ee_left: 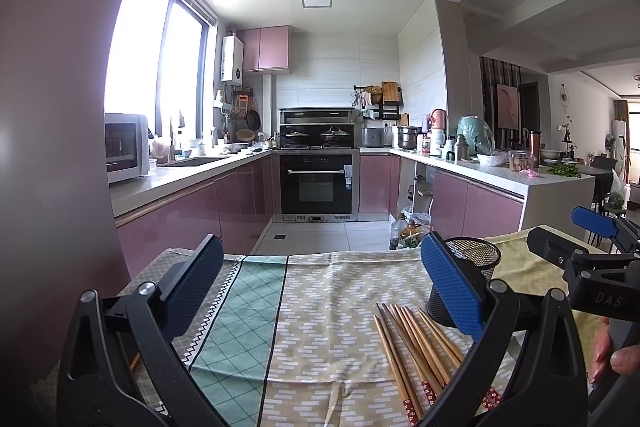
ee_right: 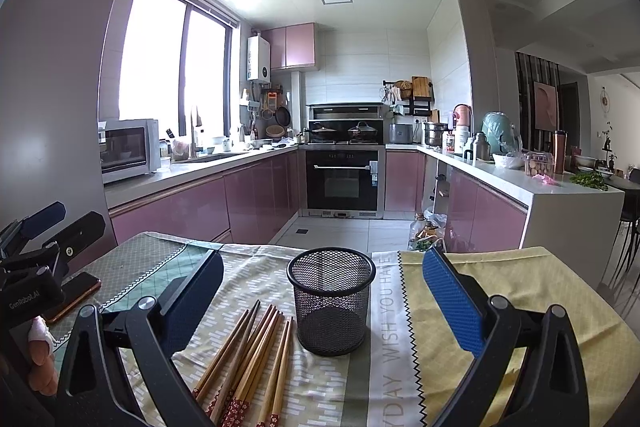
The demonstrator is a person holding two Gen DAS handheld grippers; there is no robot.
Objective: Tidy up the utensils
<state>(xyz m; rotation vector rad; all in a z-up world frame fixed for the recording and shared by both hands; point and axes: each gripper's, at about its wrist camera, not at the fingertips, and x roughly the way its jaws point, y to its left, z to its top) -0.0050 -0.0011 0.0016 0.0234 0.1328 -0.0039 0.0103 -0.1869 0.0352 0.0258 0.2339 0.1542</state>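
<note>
Several wooden chopsticks with red patterned ends lie in a loose bundle on the patterned tablecloth. A black mesh cup stands upright just behind them, partly hidden by my left gripper's right finger. My left gripper is open above the cloth, to the left of the chopsticks, with nothing between its fingers. In the right wrist view the chopsticks lie left of the empty mesh cup. My right gripper is open, its fingers wide on either side of the cup, above the table.
A phone lies on the cloth at the left. A person's hand holds the right gripper's handle. Beyond the table's far edge are the kitchen floor, pink cabinets, an oven and a white counter with bottles beside it.
</note>
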